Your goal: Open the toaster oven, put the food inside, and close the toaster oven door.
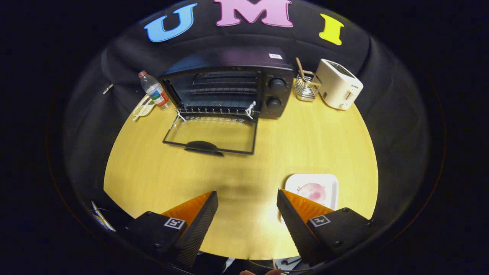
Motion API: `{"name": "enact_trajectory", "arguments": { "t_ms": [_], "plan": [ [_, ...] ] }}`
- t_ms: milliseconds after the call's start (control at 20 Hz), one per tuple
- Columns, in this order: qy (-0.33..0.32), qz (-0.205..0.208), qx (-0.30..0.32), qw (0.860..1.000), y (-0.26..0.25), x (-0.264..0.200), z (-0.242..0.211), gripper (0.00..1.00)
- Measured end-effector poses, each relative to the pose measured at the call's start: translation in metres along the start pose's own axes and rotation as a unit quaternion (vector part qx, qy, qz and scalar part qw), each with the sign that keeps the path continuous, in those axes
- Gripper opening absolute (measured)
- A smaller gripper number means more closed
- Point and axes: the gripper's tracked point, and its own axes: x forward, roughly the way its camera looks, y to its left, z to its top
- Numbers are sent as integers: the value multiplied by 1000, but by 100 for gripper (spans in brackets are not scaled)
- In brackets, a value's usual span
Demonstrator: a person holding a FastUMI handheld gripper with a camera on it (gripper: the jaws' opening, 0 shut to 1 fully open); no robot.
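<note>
The toaster oven (229, 86) sits at twelve o'clock, well beyond the fingers, with its door (210, 135) already dropped flat onto the table (153, 168) — so the opening step looks done. The gripper (247, 200) hangs above the wood with its fingers spread wide and nothing between them.

The food (314, 191), a pinkish round thing on a white plate (331, 183), lies at about two o'clock from the fingers, just beside the right one, which covers the plate's near corner. The step in hand, I judge, is fetching it: swing right and down, bring the fingers either side of the food (or the plate's rim), close, then carry it to the open cavity.

What the food actually is I cannot make out — it is blurred. Beside the oven stand a water bottle (154, 89) at eleven o'clock, and a wire holder (306, 88) and white toaster (339, 84) at one o'clock
</note>
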Motion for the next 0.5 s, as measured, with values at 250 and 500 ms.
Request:
{"name": "enact_trajectory", "arguments": {
  "t_ms": [250,500],
  "plan": [
    [70,-5,37,997,-104,10,-21,99],
    [119,-7,57,991,-170,47,-42,99]
  ]
}}
